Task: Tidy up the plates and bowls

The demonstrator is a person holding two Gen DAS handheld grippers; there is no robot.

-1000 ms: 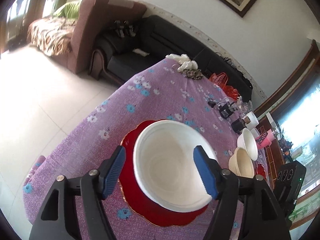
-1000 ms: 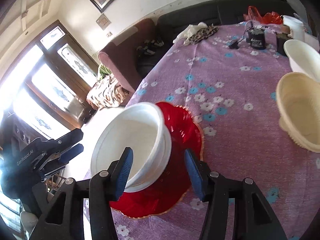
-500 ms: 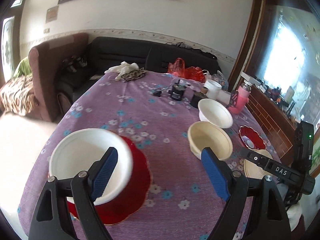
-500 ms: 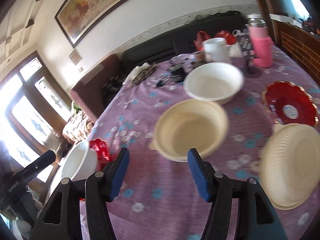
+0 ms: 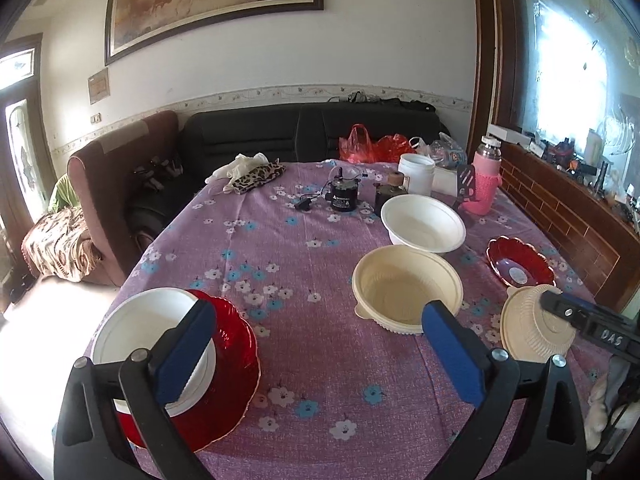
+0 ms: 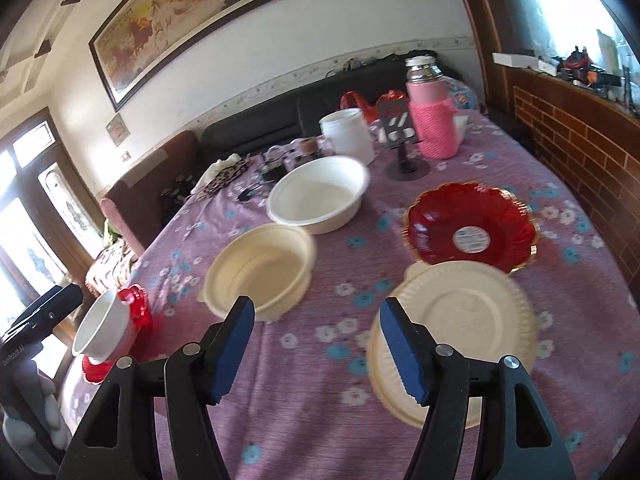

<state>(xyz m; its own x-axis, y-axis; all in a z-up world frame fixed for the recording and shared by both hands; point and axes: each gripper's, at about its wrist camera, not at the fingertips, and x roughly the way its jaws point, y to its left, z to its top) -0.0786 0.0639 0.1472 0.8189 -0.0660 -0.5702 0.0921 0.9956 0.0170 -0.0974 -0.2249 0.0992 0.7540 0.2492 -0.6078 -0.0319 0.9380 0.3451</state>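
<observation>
A white bowl (image 5: 140, 328) sits in a red scalloped plate (image 5: 228, 376) at the table's near left; both also show in the right wrist view (image 6: 102, 330). A cream bowl (image 5: 406, 288) (image 6: 262, 268) stands mid-table, a white bowl (image 5: 424, 222) (image 6: 318, 196) behind it. A second red plate (image 5: 520, 266) (image 6: 472, 226) lies right. An upturned cream ribbed bowl (image 5: 532, 326) (image 6: 456, 328) is near right. My left gripper (image 5: 316, 354) is open and empty above the cloth. My right gripper (image 6: 318, 350) is open and empty, its right finger over the upturned bowl's edge.
The table has a purple flowered cloth (image 5: 280, 240). At the far end stand a pink-sleeved flask (image 5: 486, 184), a white jar (image 5: 416, 174), a black device (image 5: 344, 196) with cable, a phone stand (image 6: 404, 152) and a leopard cloth (image 5: 256, 174). A sofa and armchair lie beyond.
Both grippers have swung away from the white bowl on the red plate toward the right side of the table. The right gripper has come closer to the upturned cream bowl.
</observation>
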